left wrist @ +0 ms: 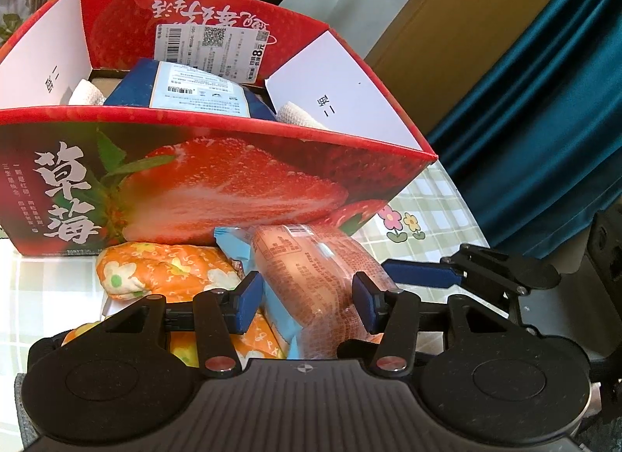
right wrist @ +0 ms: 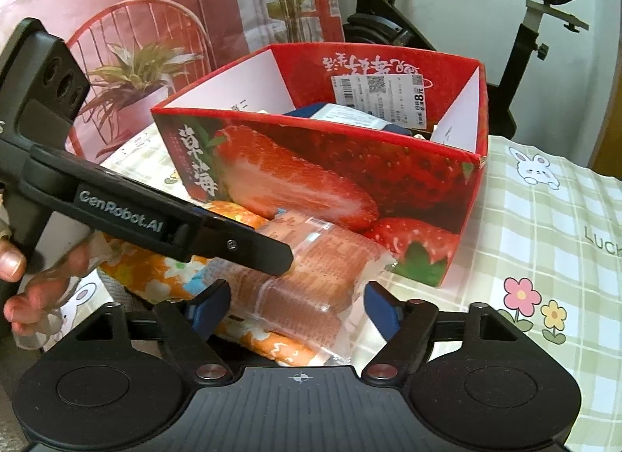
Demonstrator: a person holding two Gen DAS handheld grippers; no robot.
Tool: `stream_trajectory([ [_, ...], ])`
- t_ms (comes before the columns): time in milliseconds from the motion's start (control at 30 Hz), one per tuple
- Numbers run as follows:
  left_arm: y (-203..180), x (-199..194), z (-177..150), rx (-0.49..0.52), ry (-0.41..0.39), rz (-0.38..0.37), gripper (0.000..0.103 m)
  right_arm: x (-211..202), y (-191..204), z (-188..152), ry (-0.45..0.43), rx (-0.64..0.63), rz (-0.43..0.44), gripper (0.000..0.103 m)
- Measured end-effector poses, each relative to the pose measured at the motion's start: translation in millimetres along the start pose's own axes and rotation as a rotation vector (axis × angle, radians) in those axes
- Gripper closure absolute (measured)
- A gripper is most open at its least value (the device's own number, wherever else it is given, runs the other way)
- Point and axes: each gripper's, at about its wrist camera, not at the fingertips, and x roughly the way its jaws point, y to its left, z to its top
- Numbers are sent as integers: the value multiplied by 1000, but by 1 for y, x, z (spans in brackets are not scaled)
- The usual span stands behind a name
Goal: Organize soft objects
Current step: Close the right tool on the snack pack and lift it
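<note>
Red strawberry box [left wrist: 241, 179] holds a blue packet [left wrist: 186, 96] and white rolls [left wrist: 90, 93].

Bright, even daylight fills both fisheye views, and straight lines bow strongly toward the edges. Glare whitens the glossy strawberry box [left wrist: 217, 179] front and the checked tablecloth [left wrist: 58, 284] at left. Corners vignette dark; focus is slightly soft throughout.

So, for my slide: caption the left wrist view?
Left gripper straddles a pink snack pack before the strawberry box.
</note>
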Motion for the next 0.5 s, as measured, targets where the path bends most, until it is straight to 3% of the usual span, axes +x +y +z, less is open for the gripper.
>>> stream_trajectory([
  [267,0,2,-2,0,-3,-6,50,11,-1,0,-13,33,27,32],
  [500,-3,-7,-5,19,-16,-2,51,4,18,1,-27,-44,-10,36],
])
